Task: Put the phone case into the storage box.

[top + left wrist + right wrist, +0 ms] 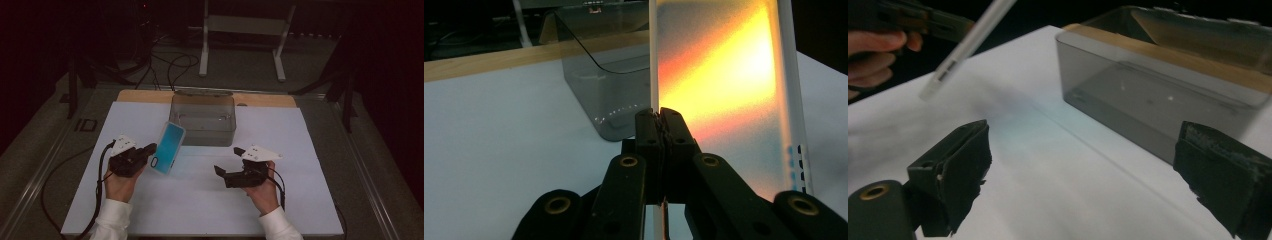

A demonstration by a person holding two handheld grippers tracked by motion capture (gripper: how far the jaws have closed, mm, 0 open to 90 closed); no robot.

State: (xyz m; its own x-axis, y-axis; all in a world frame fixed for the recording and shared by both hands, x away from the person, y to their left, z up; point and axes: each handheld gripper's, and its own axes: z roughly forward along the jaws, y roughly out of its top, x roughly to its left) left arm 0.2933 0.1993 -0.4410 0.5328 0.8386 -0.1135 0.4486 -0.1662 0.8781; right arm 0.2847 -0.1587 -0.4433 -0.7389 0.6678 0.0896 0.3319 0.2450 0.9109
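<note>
Left tool [149, 149] clenched on phone case [168, 148] edge (light, flexible, slippery; grip the rim) | right tool [226, 166] released, above worktop [300, 150]

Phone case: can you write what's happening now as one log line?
left gripper: shut on phone case, held up | right gripper: open, empty | box: behind, on table

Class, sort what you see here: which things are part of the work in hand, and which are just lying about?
Part of the work:
left gripper, shut on the phone case
right gripper, open
clear plastic box

Lying about:
white metal stand
black cables on the floor
</note>
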